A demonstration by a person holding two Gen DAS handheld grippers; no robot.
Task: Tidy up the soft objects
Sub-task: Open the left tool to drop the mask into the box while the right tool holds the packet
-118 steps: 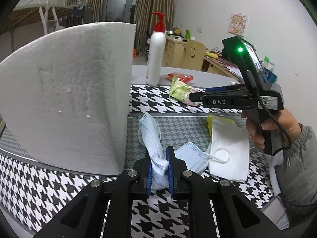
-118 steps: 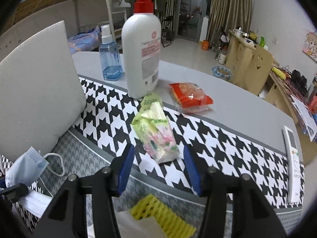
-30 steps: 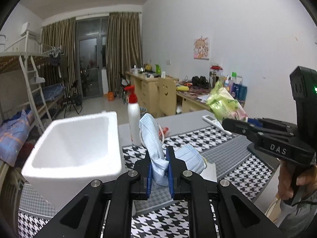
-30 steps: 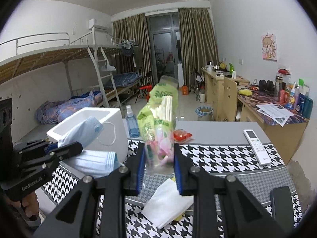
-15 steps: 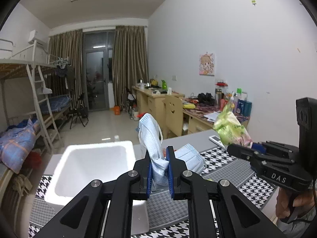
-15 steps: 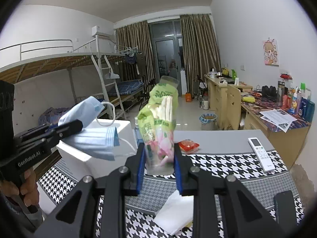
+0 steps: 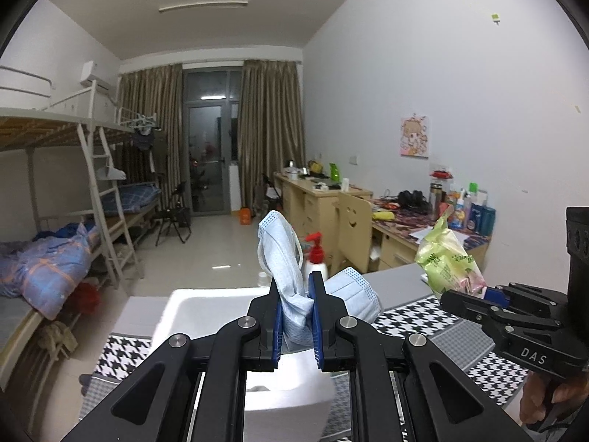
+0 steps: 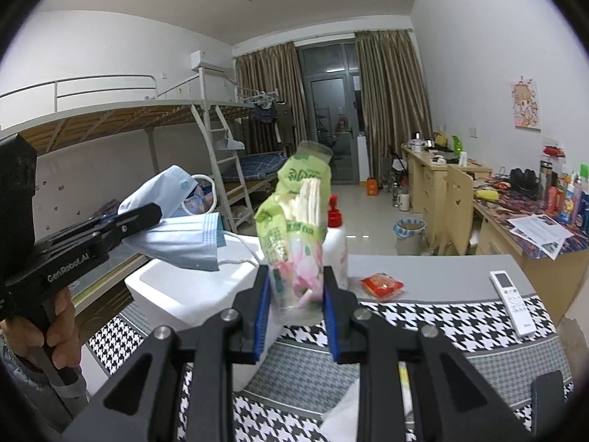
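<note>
Left gripper: your fingers are clenched on the blue face masks, which stand up at the centre of the left view, with a second fold drooping to the right of the jaws.
Right gripper: clamped around the lower end of the green tissue pack, held upright in the middle of the right view.
Foam box: white, open-topped, lying just below and behind the masks in the lower centre of the left view; in the right view it sits at lower left, under the masks.
Step in hand: by my reading, you are carrying both soft items over the box to drop them in.
How to do it well: bring the masks down inside the rim before you let go, since the loose ear loops could catch on the wall.
Tissue pack: keep it clear of the pump bottle standing right behind it.
Order: release one hand at a time, so the grippers stay apart.
Left on the cloth: a white item at the bottom of the right view.
</note>
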